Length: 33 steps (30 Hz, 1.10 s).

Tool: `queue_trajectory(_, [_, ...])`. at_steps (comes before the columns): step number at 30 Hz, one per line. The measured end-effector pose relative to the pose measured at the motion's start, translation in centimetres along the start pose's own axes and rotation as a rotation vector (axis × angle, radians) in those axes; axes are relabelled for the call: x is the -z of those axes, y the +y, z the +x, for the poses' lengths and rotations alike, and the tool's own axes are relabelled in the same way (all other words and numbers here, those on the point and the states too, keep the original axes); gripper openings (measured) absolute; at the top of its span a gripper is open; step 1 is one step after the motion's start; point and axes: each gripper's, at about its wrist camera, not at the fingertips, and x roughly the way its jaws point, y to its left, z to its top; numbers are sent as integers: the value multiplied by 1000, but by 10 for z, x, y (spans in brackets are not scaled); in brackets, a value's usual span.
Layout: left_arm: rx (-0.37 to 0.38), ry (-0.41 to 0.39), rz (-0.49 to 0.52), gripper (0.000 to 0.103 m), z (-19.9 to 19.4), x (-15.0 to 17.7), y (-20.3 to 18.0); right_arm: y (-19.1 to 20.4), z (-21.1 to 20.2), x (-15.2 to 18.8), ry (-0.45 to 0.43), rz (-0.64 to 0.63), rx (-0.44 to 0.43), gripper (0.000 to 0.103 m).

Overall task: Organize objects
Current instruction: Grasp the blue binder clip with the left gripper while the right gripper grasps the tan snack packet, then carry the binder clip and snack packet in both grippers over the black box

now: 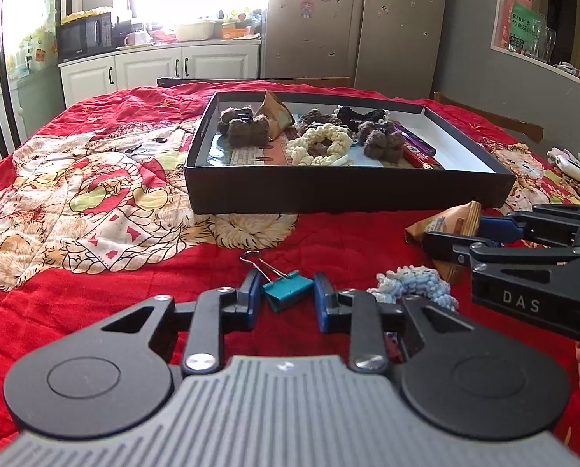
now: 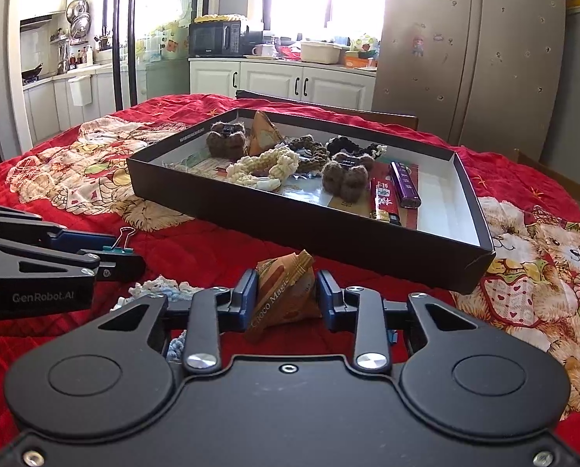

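A teal binder clip lies on the red quilt, and my left gripper is shut on it, a blue pad against each side. From the right wrist view the left gripper comes in from the left with the clip at its tips. My right gripper is shut on a brown pyramid-shaped snack packet resting on the quilt. In the left wrist view the packet sits at the right gripper's tips. The black shallow box stands just beyond both.
The box holds several crocheted pieces, another brown packet and two lighters. A blue-white crocheted ring lies between the grippers. Small white items lie at the quilt's right edge. Wooden chair backs stand behind the table.
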Motion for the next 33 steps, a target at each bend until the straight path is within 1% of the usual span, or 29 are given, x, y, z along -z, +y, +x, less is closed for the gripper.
queue_trajectory(12, [21, 8, -17, 31, -3, -1, 3, 0, -1, 0, -9, 8, -9, 29])
queue_trajectory(18, [40, 12, -27, 31, -6, -2, 4, -4, -7, -2, -27, 39, -33, 29])
queue_trajectory(25, [63, -8, -25, 31, -15, -9, 3, -5, -15, -6, -58, 40, -36, 29])
queue_trajectory(33, [80, -50, -33, 31, -29, -26, 8, -8, -28, -16, -95, 48, -48, 29])
